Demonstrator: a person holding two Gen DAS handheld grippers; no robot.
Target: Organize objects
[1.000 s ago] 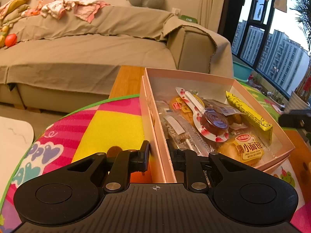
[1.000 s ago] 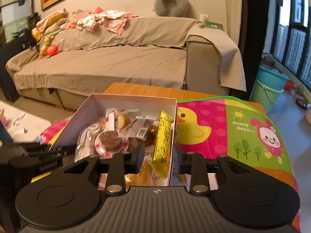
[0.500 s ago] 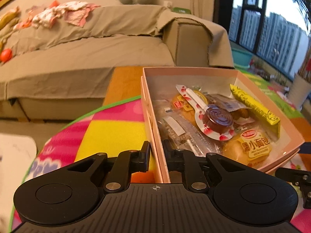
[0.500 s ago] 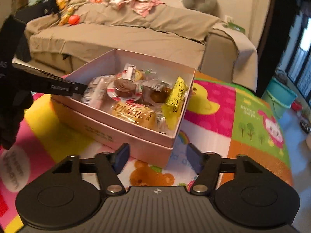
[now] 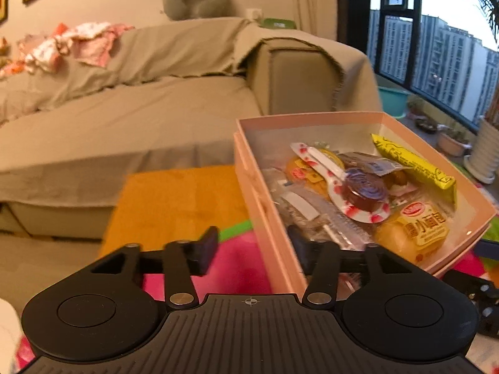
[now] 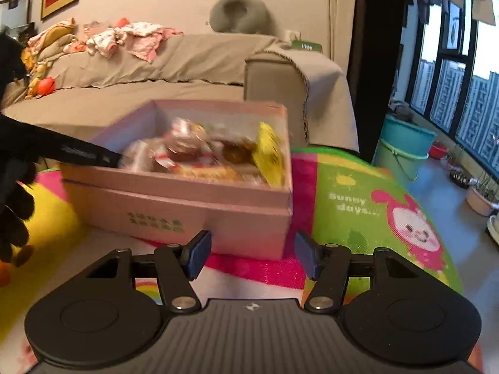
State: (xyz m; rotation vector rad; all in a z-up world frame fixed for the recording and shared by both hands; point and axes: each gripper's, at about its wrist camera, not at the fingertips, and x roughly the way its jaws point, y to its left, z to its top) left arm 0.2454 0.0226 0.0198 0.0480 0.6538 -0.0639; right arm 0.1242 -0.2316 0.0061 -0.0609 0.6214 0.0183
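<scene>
Left gripper (image 5: 252, 246) is seen with jaws spread wide, straddling the near wall of the pink box (image 5: 265, 205): 1 finger outside over the mat, 1 inside among the snacks, wall not clamped. Ahead and right of it, inside the box, a lollipop (image 5: 363, 191), a yellow snack stick (image 5: 411, 163) along the far-right wall and a small bread pack (image 5: 421, 227) are packed together. Sofa (image 5: 140, 109) is seen beyond. Right gripper (image 6: 252, 255) is held apart too, nothing between the fingers, hovering over the colourful mat (image 6: 374, 205) just short of the box's near-right corner (image 6: 237, 205); box contents blurred. A gloved hand (image 6: 14, 205) is seen far left of it.
</scene>
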